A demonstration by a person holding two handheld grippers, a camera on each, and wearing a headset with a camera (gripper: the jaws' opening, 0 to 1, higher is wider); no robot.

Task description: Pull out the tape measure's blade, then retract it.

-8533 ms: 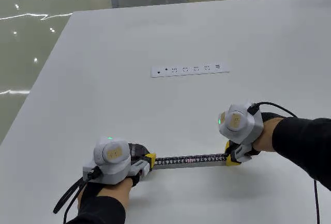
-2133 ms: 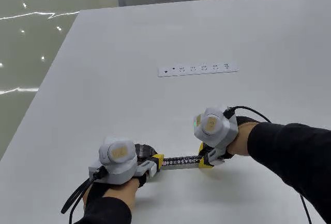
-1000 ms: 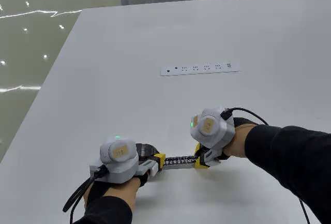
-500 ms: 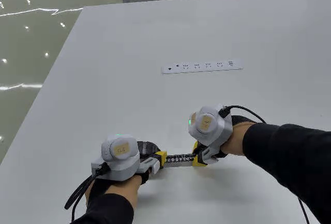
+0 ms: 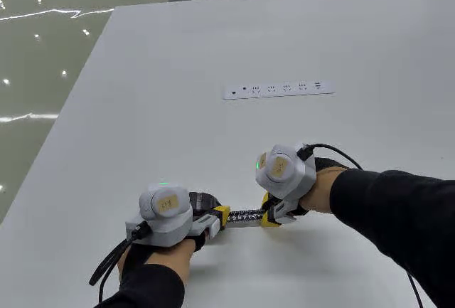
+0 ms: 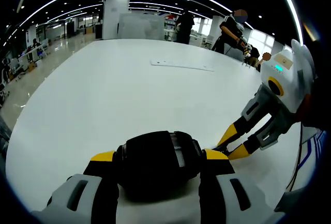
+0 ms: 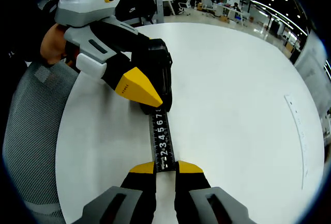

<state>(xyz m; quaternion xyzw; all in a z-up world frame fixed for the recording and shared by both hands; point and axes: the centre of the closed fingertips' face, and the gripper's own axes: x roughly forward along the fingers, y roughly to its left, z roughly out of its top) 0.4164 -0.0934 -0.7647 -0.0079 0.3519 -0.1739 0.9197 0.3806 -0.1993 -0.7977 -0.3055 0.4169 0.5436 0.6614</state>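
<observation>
- The left hand-held gripper is lying low on the white surface, with its yellow-tipped jaws clamping the sides of the tape measure case.
- The black, rounded case is sitting on the surface near the person's edge, pressed between those two jaws; in the left gripper view it is filling the gap between them.
- The case is housing most of the blade. A short black stretch with white numerals is sticking out of its mouth and running flat along the surface toward the right.
- The right hand-held gripper is pinching the free end of the blade, its yellow tips closing together on either side of it just above the surface.
- The two hand-held grippers are sitting near each other, joined by the short exposed run of blade.
- A white power strip is lying flat farther back on the surface, well apart from the tape measure.
- People are standing beyond the far edge of the surface, seen in the left gripper view.
</observation>
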